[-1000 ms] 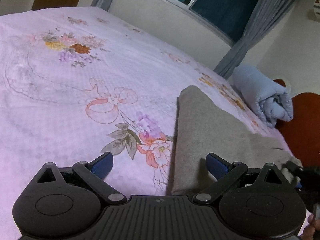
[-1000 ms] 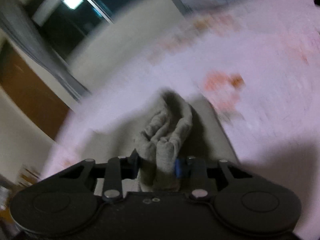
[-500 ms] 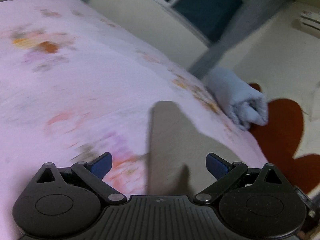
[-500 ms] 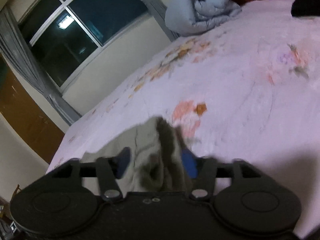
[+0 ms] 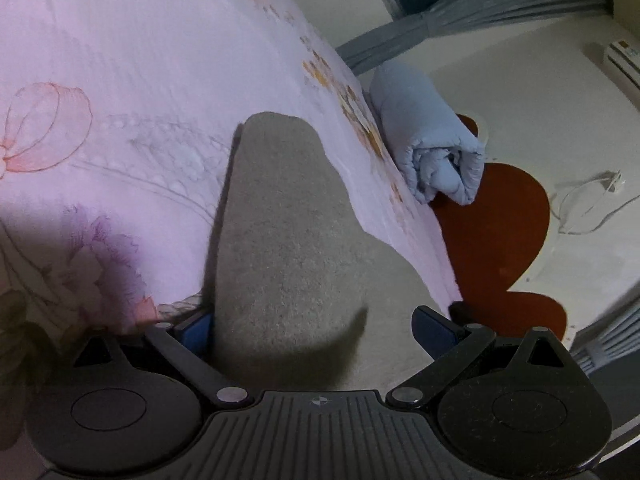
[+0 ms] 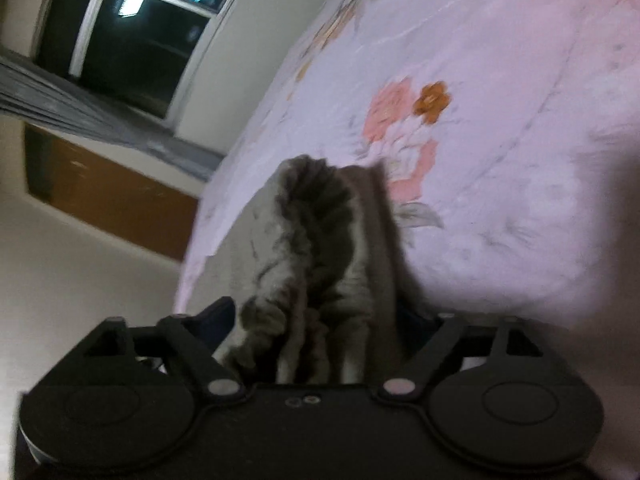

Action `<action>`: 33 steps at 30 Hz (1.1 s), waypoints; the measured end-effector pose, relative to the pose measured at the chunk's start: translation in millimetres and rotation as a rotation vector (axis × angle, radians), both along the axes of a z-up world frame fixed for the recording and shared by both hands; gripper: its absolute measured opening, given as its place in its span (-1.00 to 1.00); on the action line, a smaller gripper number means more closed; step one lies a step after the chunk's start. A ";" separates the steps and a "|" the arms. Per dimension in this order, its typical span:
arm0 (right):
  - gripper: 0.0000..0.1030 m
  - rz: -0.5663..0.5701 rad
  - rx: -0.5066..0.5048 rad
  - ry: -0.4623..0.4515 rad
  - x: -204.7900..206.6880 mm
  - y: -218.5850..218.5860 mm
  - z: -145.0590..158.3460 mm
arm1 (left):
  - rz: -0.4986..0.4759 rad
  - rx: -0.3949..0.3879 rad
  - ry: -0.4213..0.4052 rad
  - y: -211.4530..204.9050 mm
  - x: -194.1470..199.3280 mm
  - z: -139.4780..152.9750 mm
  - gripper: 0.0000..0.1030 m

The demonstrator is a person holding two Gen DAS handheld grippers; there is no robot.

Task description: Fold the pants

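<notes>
Grey pants [image 5: 288, 240] lie folded lengthwise on the floral bedsheet [image 5: 120, 80], reaching away from me. My left gripper [image 5: 312, 326] is open, its blue-padded fingers [image 5: 434, 326] wide apart on either side of the near end of the pants. In the right wrist view the gathered elastic waistband [image 6: 316, 264] stands bunched between the fingers of my right gripper [image 6: 320, 328], which is open wide around it; the cloth hides the right fingertip.
A rolled light-blue quilt [image 5: 428, 152] lies at the far bed edge by a red-brown headboard [image 5: 500, 232]. A window [image 6: 132, 28], grey curtains and a wooden door [image 6: 104, 192] lie beyond the bed. A white cable [image 5: 588, 204] lies on the floor.
My right gripper has opened from shut on the bunched waistband to wide apart. My left gripper moved forward over the pants' end and tilted, staying open.
</notes>
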State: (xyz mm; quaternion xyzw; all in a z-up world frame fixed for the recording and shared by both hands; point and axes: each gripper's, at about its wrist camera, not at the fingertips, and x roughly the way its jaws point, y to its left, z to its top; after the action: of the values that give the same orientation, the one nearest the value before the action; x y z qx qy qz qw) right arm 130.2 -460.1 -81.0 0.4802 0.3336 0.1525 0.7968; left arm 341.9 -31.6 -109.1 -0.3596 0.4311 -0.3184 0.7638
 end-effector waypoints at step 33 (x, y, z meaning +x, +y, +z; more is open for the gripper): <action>-0.27 0.246 -0.055 -0.157 120.0 18.6 83.4 | 0.161 0.001 -0.137 21.5 35.0 51.2 -0.53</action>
State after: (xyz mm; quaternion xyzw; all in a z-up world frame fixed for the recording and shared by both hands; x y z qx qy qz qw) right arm 250.2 -441.5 2.4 0.4002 0.3306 0.2772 0.8086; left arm 376.8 -10.1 -57.9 -0.3699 0.3479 -0.2797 0.8148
